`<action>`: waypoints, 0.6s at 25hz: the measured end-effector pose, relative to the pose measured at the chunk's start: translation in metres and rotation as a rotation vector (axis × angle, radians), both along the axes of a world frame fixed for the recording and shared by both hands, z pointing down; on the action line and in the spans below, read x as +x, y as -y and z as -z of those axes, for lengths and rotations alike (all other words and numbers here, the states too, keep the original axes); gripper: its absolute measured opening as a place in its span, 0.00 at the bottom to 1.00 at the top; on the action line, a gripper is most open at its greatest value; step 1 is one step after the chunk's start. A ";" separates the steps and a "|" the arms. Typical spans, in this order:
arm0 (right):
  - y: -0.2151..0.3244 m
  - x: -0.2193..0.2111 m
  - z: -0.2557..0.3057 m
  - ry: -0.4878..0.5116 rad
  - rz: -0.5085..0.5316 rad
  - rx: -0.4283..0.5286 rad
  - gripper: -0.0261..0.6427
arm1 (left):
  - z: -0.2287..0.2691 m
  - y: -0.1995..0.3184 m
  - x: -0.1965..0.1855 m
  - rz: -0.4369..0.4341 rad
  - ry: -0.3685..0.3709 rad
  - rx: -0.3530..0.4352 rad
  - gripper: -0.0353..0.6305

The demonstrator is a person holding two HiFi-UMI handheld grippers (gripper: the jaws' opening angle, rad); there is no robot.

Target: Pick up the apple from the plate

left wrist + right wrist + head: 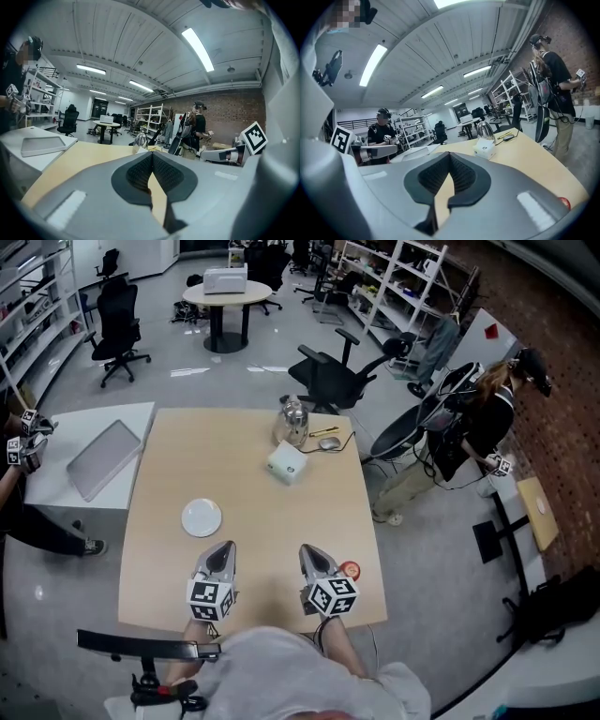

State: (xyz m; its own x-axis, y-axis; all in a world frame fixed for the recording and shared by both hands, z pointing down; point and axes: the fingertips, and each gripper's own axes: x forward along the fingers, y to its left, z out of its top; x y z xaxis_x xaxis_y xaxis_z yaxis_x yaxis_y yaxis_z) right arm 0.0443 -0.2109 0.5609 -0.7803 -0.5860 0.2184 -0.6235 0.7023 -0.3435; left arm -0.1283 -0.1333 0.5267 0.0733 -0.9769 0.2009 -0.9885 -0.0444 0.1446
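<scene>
The white plate [202,517] lies bare on the wooden table [253,493], left of centre. A small red-orange apple [349,570] sits on the table near the front right edge, just right of my right gripper [314,552]; it shows as a red speck [565,202] low at the right in the right gripper view. My left gripper [222,549] rests near the front edge, below and right of the plate. Both grippers point away over the table. The left gripper's [152,154] pads meet with nothing between them, and so do the right gripper's [450,154].
A white box [287,463], a shiny kettle [292,421], a mouse [329,442] and a pencil [323,431] stand at the far side. A grey tray [101,457] lies on the white side table to the left. A person [483,418] stands at the right; office chairs lie beyond.
</scene>
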 end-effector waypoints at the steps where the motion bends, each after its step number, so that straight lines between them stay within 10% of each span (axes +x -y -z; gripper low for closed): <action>1: 0.000 0.000 0.000 -0.004 0.000 0.002 0.05 | 0.000 0.000 0.000 0.001 0.000 -0.001 0.08; 15: -0.002 0.000 0.000 0.001 -0.004 0.003 0.05 | -0.001 -0.002 -0.001 0.001 0.004 -0.008 0.08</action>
